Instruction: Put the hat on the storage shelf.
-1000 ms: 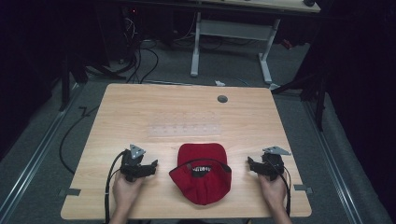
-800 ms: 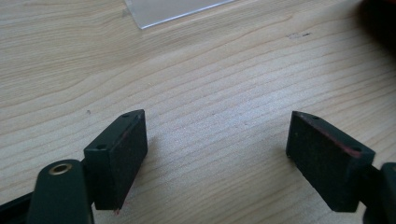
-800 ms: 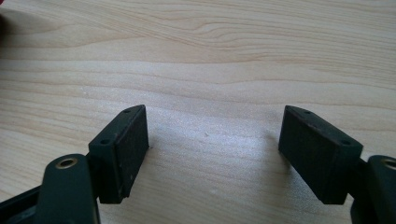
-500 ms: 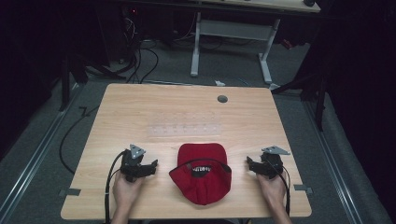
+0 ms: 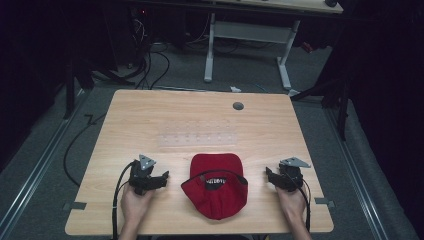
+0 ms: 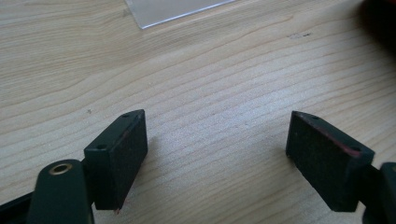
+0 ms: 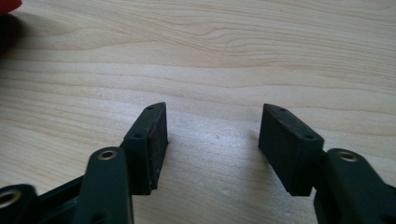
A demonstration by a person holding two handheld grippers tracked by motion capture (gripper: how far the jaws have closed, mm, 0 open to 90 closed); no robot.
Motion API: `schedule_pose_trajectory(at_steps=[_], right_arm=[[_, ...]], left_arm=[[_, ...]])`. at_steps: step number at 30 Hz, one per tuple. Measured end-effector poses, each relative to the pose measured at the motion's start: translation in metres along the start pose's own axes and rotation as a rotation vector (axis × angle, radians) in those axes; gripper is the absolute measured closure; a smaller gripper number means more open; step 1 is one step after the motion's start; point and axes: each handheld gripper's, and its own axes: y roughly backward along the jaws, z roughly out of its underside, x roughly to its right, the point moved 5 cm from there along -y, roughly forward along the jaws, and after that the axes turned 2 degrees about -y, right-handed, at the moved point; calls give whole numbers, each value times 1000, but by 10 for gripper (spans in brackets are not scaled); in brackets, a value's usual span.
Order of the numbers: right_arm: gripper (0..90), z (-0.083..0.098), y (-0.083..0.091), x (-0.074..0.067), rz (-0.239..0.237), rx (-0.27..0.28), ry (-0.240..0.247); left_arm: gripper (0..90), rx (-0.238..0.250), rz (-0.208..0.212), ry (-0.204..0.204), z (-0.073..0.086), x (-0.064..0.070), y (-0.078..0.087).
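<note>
Red fabric cap with a black patch [image 5: 216, 185] lies at the 6 o'clock edge of the pale wooden table [image 5: 200, 120], and we hold the left gripper [image 5: 159, 180] at its 9 o'clock and the right gripper [image 5: 270, 176] at its 3 o'clock, each near it but apart. Both have jaws spread wide over bare wood, holding nothing. We think soft cloth could slide or crumple if only one jaw catches it, and the clear plastic sheet [image 5: 197, 139] at 12 o'clock could be pushed.
</note>
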Motion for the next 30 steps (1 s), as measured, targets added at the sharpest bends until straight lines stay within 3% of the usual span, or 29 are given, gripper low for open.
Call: schedule_pose_trajectory(at_steps=[4, 8, 12, 17, 19, 23, 25, 29, 30], right_arm=[[457, -1, 4, 0, 4, 25, 8], [459, -5, 19, -1, -55, 67, -46], [448, -6, 30, -9, -91, 73, -19], [431, -5, 42, -15, -123, 76, -21], [427, -3, 50, -22, -167, 77, -33], [423, -2, 58, -28, -200, 83, -26], [398, -2, 66, -37, -248, 91, -40], [379, 0, 74, -48, -287, 102, -26], [370, 1, 82, -57, -301, 119, -12]], left_arm=[[209, 0, -1, 0, 0, 0, 0], [209, 0, -1, 0, 0, 0, 0], [205, 0, -3, 1, 0, 0, 0], [204, 5, -15, 8, -1, -2, -1], [204, 6, -17, 8, -1, -2, -1], [204, 6, -17, 8, -1, -2, -1], [204, 6, -17, 9, -1, -2, -1], [194, 11, -29, 14, -2, -3, -1], [190, 11, -32, 14, -2, -4, -1]])
